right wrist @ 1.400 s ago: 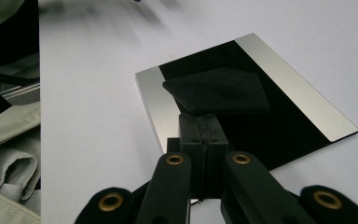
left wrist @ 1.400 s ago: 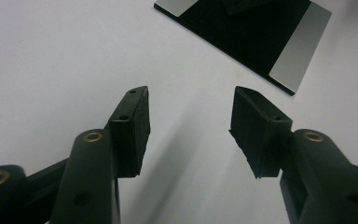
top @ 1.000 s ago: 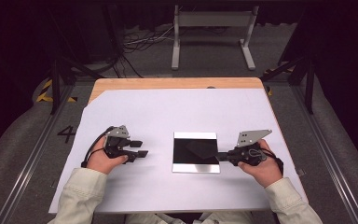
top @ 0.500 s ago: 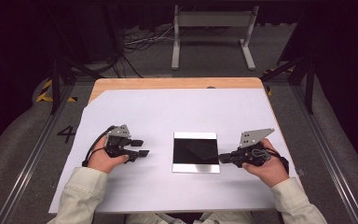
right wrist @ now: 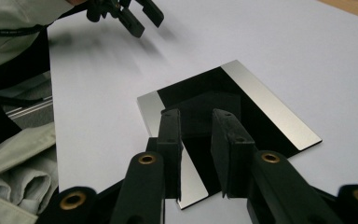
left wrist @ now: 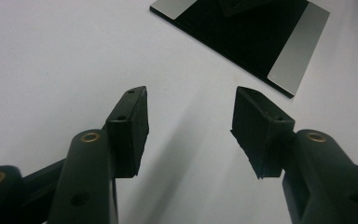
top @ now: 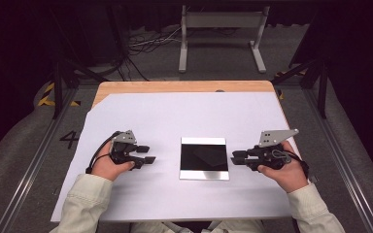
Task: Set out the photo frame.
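Centrally, a flat square plate [top: 204,158] lies on the white sheet [top: 184,121] that covers the worktop, between the two tools. Its middle is glossy black and two opposite edges carry silvery strips, one at the far side and one at the near side in the high view. It sits just in front of the right tool [top: 235,159], whose tips nearly reach its right edge; in the right gripper view the two black jaws rise over the plate's near corner with a narrow gap between them. Those jaws have just been opening, and nothing is pinched between them; the pads press on nothing.

Farther off, the left tool [top: 147,154] rests on the sheet, well apart from the plate's left edge and pointing toward it. In the left gripper view its jaws stand wide with only bare white sheet between them, and the plate shows ahead and to the right of the tips. Each tool is held in a hand, with pale sleeves [top: 85,206] coming in from the near edge.

Beyond the sheet, a strip of bare wooden worktop [top: 184,87] shows at the far side. Around the worktop the room is dark, with grey flooring, a pale metal stand [top: 222,36] behind, loose cables [top: 145,46] on the floor, and yellow-black tape [top: 48,94] at far left.
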